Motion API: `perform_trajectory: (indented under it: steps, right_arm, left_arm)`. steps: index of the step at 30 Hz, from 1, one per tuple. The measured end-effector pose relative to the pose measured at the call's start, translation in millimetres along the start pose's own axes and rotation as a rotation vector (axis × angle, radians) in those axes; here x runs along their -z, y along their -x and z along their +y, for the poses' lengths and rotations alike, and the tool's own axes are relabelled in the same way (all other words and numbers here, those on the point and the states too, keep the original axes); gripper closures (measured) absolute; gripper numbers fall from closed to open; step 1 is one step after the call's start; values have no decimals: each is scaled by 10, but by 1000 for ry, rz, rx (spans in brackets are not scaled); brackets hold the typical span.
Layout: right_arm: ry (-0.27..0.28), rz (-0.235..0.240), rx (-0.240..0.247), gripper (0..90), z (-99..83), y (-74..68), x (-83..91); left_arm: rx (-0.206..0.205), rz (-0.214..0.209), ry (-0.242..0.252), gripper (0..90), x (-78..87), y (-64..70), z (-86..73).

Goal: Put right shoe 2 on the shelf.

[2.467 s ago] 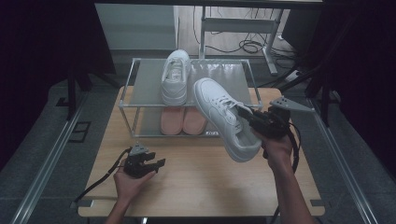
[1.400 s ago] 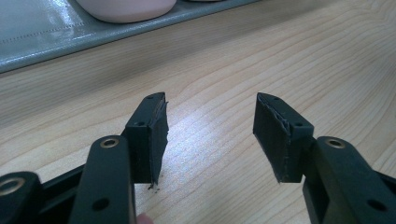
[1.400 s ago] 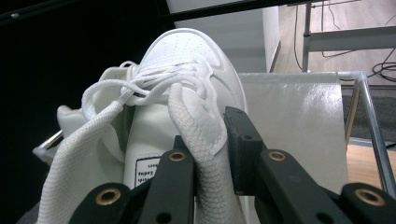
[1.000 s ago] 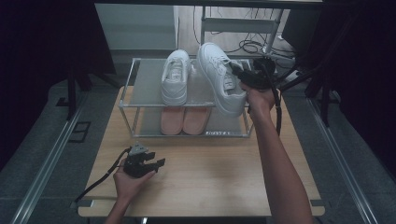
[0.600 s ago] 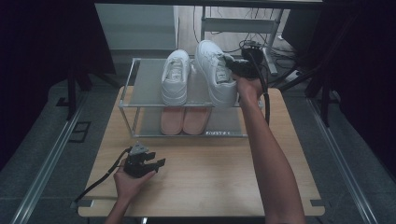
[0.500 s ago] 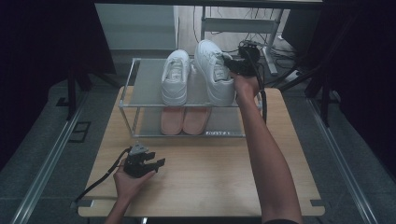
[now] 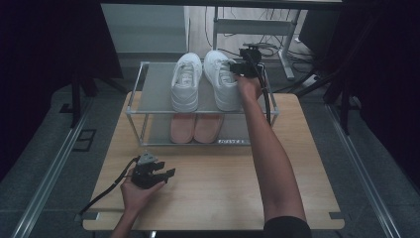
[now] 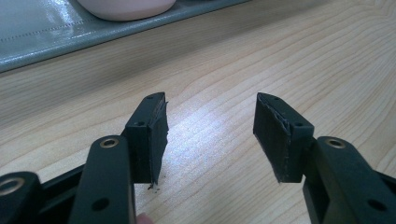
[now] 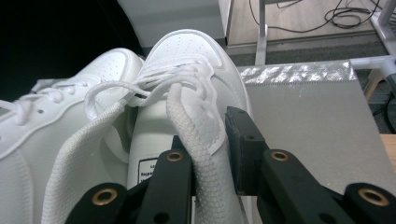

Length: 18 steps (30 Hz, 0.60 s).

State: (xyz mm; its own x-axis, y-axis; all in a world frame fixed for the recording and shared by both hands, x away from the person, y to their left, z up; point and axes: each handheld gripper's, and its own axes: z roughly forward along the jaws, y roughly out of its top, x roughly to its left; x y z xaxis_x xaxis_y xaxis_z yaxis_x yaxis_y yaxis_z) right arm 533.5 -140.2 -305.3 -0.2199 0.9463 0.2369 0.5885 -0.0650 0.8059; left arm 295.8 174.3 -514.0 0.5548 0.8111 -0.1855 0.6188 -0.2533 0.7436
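I'm pinching the right shoe (image 7: 221,84) by its soft, floppy collar with my right gripper (image 9: 208,154), jaws closed on the fabric; it's sitting on the rack's (image 7: 153,94) top shelf. Light, bendy. My left gripper (image 8: 208,135) is idling wide open, empty.

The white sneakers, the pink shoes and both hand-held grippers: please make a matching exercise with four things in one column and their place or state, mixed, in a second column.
Things:
1. Right white lace-up sneaker
2. Left white lace-up sneaker
3. Pair of pink shoes
4. Left hand-held gripper

Places or states:
A. Open, low over the wooden table
B. On the lower shelf of the metal rack
C. On the top shelf, not gripped
D. On the top shelf, side wall clamped by the right hand-held gripper

Pairs: 1-D, 2-C, 3-B, 4-A
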Motion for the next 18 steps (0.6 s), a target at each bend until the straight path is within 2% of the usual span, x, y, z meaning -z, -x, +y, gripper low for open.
perform_trajectory:
  steps: [5, 9, 13, 18]
  right_arm:
    - [-14, 15, 3, 746, -9, 16, -42]
    - [-7, 80, 8, 583, -12, 40, -27]
    - [41, 101, 21, 569, -2, 43, 114]
    - [103, 121, 78, 634, -16, 111, 429]
  left_arm:
    - [2, 0, 0, 451, -2, 2, 0]
    - [1, 0, 0, 451, -6, 4, -2]
    - [6, -4, -1, 450, -10, 8, -3]
    - [7, -3, -6, 449, -8, 21, -10]
